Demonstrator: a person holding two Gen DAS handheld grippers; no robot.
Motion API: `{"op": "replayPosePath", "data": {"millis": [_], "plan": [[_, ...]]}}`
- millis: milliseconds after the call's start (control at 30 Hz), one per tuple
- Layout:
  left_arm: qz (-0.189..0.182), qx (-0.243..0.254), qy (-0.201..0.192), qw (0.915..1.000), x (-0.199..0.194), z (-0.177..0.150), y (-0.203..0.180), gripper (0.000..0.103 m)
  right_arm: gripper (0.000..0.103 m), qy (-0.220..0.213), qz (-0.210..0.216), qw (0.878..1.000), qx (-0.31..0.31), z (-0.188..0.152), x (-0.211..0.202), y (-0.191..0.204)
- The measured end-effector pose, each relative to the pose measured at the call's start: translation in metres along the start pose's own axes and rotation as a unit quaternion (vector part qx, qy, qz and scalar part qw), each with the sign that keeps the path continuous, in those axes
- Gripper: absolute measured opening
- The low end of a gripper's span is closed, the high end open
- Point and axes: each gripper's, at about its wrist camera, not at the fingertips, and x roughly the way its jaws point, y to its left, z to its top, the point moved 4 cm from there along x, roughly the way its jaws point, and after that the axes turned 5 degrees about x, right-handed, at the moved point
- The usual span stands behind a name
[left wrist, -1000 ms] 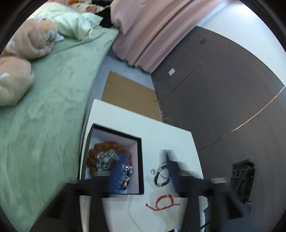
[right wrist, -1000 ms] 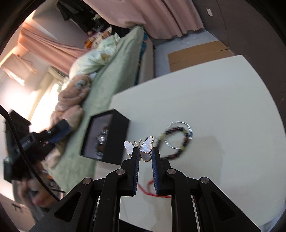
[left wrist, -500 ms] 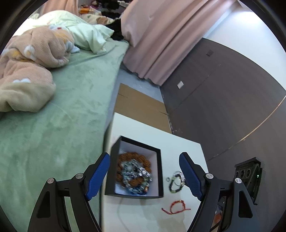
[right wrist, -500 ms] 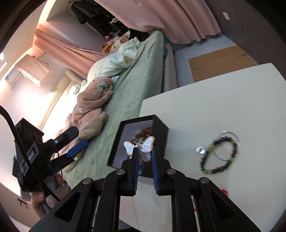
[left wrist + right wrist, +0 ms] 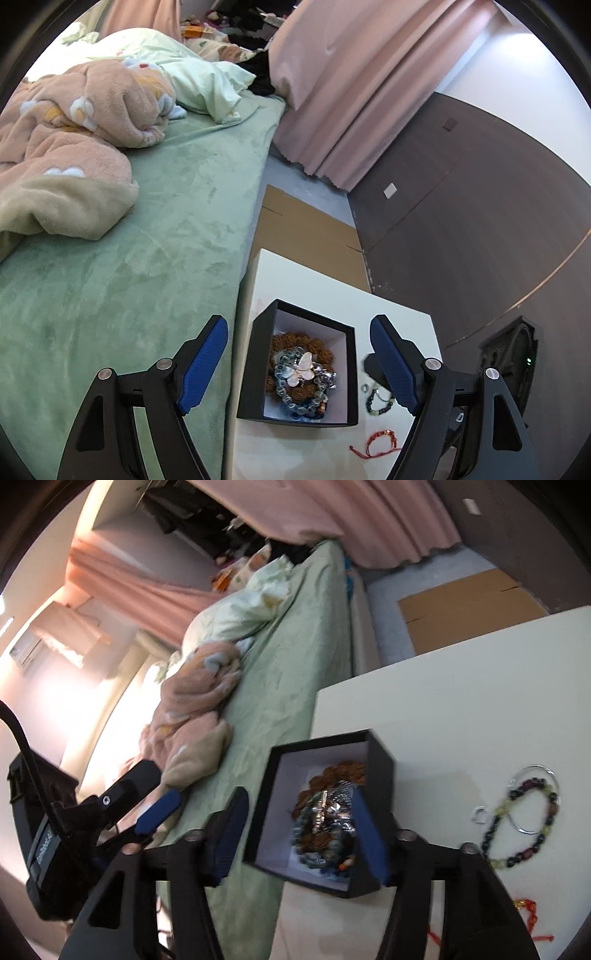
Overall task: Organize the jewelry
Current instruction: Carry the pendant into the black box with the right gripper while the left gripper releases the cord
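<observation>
A black jewelry box (image 5: pixel 258 354) with a white inside stands at the left edge of the white table (image 5: pixel 317 291). It holds a pile of bead bracelets, and a white butterfly brooch (image 5: pixel 301 371) lies on top. My left gripper (image 5: pixel 301 363) is open and empty, hovering above the box. My right gripper (image 5: pixel 299 834) is open wide and empty right over the same box (image 5: pixel 382 771). On the table beside the box lie a dark bead bracelet (image 5: pixel 524 825), a small silver ring (image 5: pixel 479 815) and a red cord bracelet (image 5: pixel 380 443).
A bed with a green sheet (image 5: pixel 129 258) runs along the table's left side, with a pink blanket (image 5: pixel 74 122) piled on it. A flat cardboard sheet (image 5: pixel 306 229) lies on the floor beyond the table. A dark wall (image 5: pixel 461 206) is to the right.
My right gripper moved left over the box, opened and let go of the butterfly brooch, which now lies in the box. My left gripper pulled back and up.
</observation>
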Motion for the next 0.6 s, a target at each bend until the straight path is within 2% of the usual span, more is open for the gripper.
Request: {"op": "replayPosePath", "data": {"millis": [100, 300, 433, 600], "plan": [[0.016, 0.003, -0.009, 0.9998, 0.002, -0.002, -0.001, 0.08, 0.059, -0.003, -0.011, 1.0, 0.005, 0.001, -0.011, -0.008], [0.02, 0.022, -0.032, 0.9991, 0.0, -0.007, -0.014, 0.08, 0.059, -0.032, -0.038, 0.999, 0.003, 0.001, -0.041, -0.019], [0.015, 0.027, -0.025, 0.9992, 0.005, -0.016, -0.024, 0.08, 0.059, -0.06, -0.063, 0.996, 0.007, 0.002, -0.066, -0.029], [0.019, 0.044, -0.023, 0.9986, 0.004, -0.025, -0.036, 0.08, 0.059, -0.076, -0.064, 0.995, 0.018, 0.002, -0.094, -0.041]]}}
